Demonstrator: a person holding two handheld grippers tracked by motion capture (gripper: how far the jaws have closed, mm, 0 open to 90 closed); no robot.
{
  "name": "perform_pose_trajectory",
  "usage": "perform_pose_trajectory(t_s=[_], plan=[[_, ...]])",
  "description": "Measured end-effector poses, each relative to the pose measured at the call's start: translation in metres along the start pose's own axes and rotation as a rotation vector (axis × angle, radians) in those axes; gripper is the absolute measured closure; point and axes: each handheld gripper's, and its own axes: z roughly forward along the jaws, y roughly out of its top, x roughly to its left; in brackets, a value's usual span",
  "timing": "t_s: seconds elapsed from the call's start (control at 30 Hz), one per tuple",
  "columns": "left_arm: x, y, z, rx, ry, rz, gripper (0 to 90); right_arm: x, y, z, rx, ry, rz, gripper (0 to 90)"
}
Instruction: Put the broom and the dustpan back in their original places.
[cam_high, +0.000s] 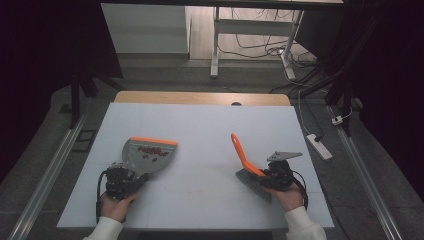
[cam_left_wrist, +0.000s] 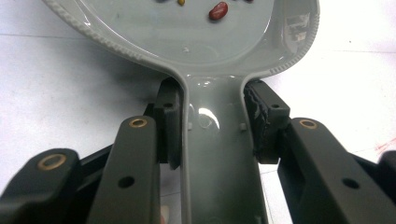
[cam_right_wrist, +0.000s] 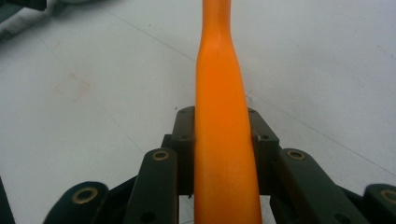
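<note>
Your left gripper (cam_high: 131, 176) pinches the handle of the grey dustpan (cam_high: 149, 154); in the left gripper view both pads press the sides of the dustpan (cam_left_wrist: 196, 42) handle, with your left gripper (cam_left_wrist: 212, 123) closed around it. The pan lies on the white table (cam_high: 200, 125), left of centre, its orange front edge pointing away from you. Small dark red beans (cam_high: 150, 151) sit inside the pan; one red bean (cam_left_wrist: 218, 10) shows clearly in the left gripper view.

Your right gripper (cam_high: 272, 176) pinches the hand brush (cam_high: 245, 165) by its orange handle; the handle (cam_right_wrist: 224, 140) runs up between the jaws of your right gripper (cam_right_wrist: 223, 140), both pads touching it. The dark bristle head rests near the table's right side, handle tilted up and away
</note>
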Motion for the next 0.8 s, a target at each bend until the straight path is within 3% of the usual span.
perform_pose_trajectory(t_s=[0.5, 0.8], plan=[[0.000, 0.000, 0.004, 0.017, 0.005, 0.000, 61.4, -0.014, -0.001, 0.003, 0.014, -0.050, 0.021, 64.8], [0.001, -0.001, 0.004, 0.022, -0.002, 0.009, 60.4, -0.022, -0.003, 0.006, 0.024, -0.091, 0.037, 55.2]])
